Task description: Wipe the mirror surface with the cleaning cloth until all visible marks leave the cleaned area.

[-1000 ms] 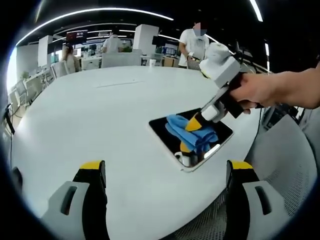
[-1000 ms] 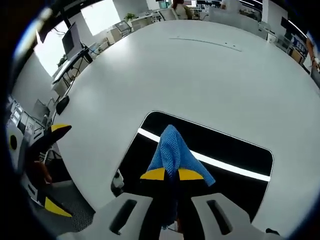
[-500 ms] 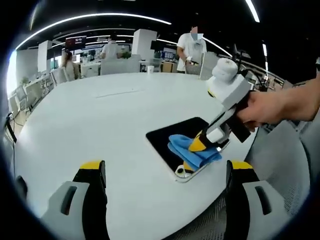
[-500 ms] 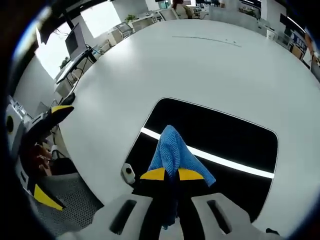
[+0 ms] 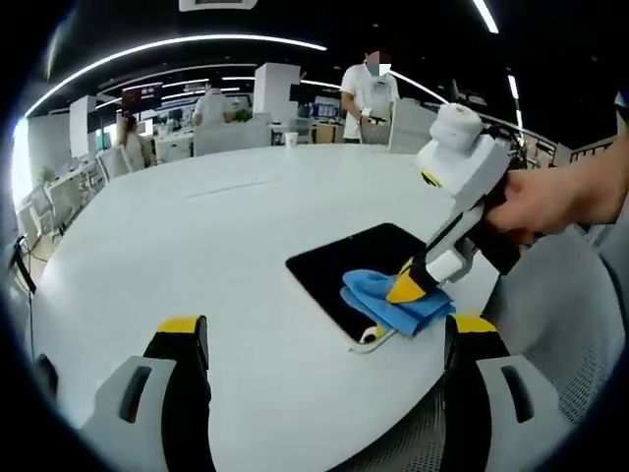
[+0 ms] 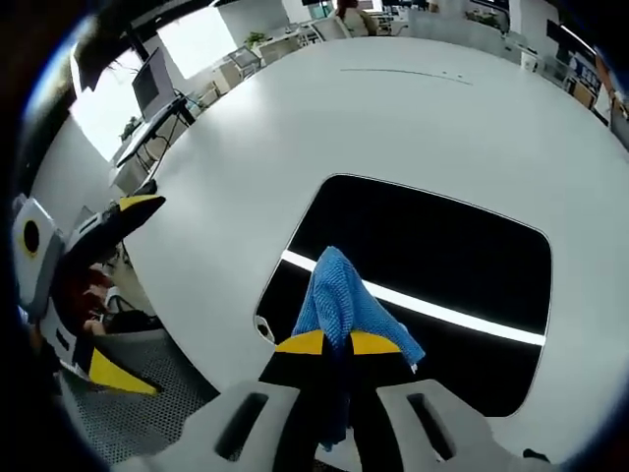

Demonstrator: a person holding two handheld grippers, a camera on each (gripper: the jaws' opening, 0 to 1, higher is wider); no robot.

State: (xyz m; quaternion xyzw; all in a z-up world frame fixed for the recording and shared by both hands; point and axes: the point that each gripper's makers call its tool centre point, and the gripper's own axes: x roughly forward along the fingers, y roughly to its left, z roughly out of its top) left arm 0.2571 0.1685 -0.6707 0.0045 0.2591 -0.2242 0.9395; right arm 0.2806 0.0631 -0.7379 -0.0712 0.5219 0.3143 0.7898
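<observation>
1. Clamped between the yellow-tipped jaws of the right gripper [image 6: 338,343] is a blue cleaning cloth [image 6: 339,300], whose free end fans out forward onto the glass; in the left gripper view the same gripper [image 5: 411,285] comes in from the right, held by a person's hand [image 5: 550,197], with the cloth [image 5: 393,300] bunched under its tips.
2. Under the cloth lies the mirror [image 6: 442,265], a dark rounded rectangle flat on the table; the cloth touches it near the edge closest to the right gripper. A bright strip of reflected ceiling light crosses the glass in the right gripper view.
3. From the left gripper view the mirror [image 5: 344,265] sits close to the table's near edge, and the cloth covers its near right corner, overhanging the rim slightly.
4. Beside the cloth, at the mirror's corner, a small white fitting shows; what it is cannot be told.
5. Left gripper [image 5: 324,339]: its two jaws stand wide apart over bare tabletop, holding nothing, well short of the mirror. It also shows at the left of the right gripper view [image 6: 93,295], off the table's edge.
6. Around all this spreads the large white round table [image 5: 197,226].
7. Beyond it lies an open office with desks, and several people [image 5: 369,93] stand or sit at the far side.
</observation>
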